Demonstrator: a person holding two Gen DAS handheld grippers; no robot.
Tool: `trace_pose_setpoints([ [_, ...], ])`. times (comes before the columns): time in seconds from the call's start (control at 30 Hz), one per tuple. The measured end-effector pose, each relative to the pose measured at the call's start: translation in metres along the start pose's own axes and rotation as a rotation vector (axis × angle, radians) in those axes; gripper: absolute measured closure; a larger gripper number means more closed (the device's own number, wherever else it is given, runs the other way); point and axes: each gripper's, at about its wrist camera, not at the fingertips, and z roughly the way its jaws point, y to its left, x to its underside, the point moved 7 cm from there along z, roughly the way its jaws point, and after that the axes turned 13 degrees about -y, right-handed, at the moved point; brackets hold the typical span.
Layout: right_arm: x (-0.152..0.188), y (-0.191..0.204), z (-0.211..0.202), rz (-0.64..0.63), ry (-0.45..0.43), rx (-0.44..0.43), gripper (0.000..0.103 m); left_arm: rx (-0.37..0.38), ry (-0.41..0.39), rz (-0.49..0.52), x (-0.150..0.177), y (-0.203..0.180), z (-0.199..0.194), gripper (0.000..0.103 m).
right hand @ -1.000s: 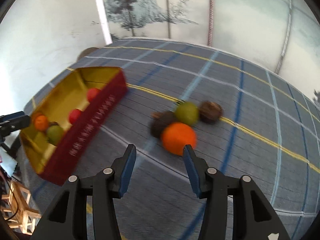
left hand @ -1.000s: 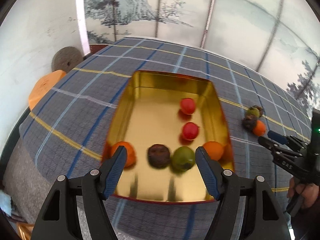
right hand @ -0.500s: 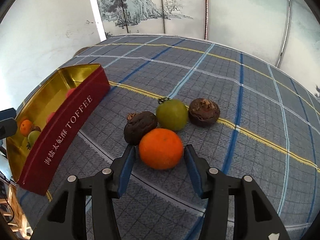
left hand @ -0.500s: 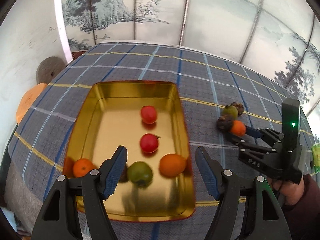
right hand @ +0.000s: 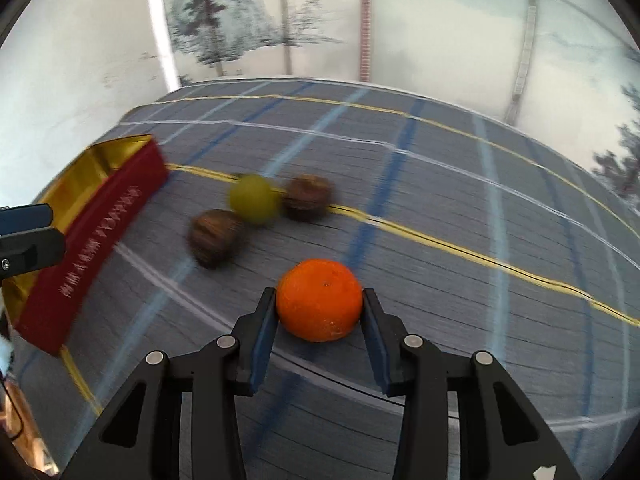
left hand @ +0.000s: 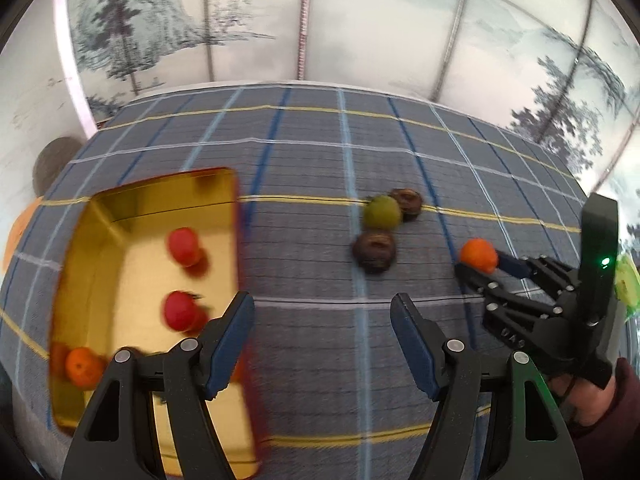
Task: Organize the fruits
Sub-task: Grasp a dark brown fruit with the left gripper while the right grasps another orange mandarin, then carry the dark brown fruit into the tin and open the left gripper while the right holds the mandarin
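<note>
My right gripper is shut on an orange and holds it just above the checked tablecloth; both show in the left wrist view, gripper and orange. On the cloth lie a green fruit and two dark brown fruits. My left gripper is open and empty, over the cloth beside the gold tin tray. In the tray lie two red fruits and an orange.
The tray has a red outer wall with lettering. The blue-grey checked cloth covers the table, whose left edge drops off beyond the tray. A painted screen stands behind. A round stool top is at far left.
My right gripper has closed on the orange and pulled it away from the other fruits. My left gripper has swung right, off the tray and over the cloth.
</note>
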Motion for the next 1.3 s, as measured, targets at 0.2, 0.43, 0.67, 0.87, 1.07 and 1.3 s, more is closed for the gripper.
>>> trace_pose_setpoints([
  [0.2,0.010,-0.054,-0.015,0.038,0.007,0.115,0.064,0.023,0.033,0.023,0.002,-0.027,0.029,0.032],
  [0.43,0.016,-0.075,-0.019,0.065,0.011,0.137,0.064,0.017,0.055,0.035,-0.002,-0.039,0.062,0.042],
  [0.67,0.018,-0.076,-0.017,0.071,0.028,0.132,0.063,0.017,0.095,0.047,-0.001,-0.047,0.093,0.057],
  [0.87,0.018,-0.078,-0.017,0.078,0.027,0.125,0.062,0.008,0.092,0.051,-0.001,-0.047,0.099,0.064],
  [1.07,0.018,-0.079,-0.018,0.076,0.027,0.126,0.062,0.022,0.081,0.062,0.005,-0.051,0.082,0.064],
  [1.3,0.018,-0.078,-0.017,0.074,0.028,0.128,0.062,0.035,0.055,0.036,0.009,-0.047,0.050,0.064],
])
